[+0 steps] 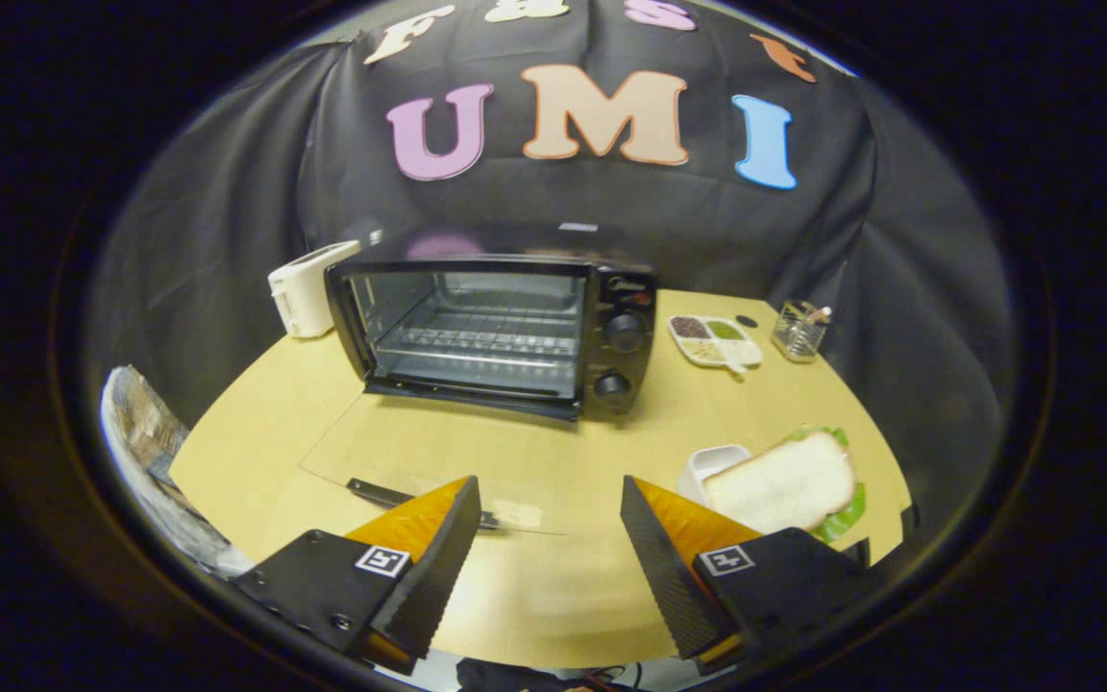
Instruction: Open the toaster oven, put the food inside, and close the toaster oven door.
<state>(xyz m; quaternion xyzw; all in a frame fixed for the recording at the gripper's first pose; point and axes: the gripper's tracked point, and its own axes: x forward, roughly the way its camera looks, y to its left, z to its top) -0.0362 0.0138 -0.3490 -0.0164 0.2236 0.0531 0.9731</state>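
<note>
The black toaster oven (505, 322) stands at the back of the wooden table (256, 442), its wire rack bare inside. Its glass door (429, 452) is swung down flat toward me, and the dark door handle (390, 495) lies just ahead of my left finger. A sandwich (784, 490) of white bread over green lettuce sits to the right, just beyond my right finger, beside a small white dish (712, 461). My gripper (549, 485) is open, with nothing between its fingers, hovering above the table in front of the lowered door.
A white toaster (308, 286) stands left of the oven. Right of the oven lie a divided plate (715, 341) of grains and a clear holder (799, 330). A patterned bundle (140, 423) hangs off the table's left edge.
</note>
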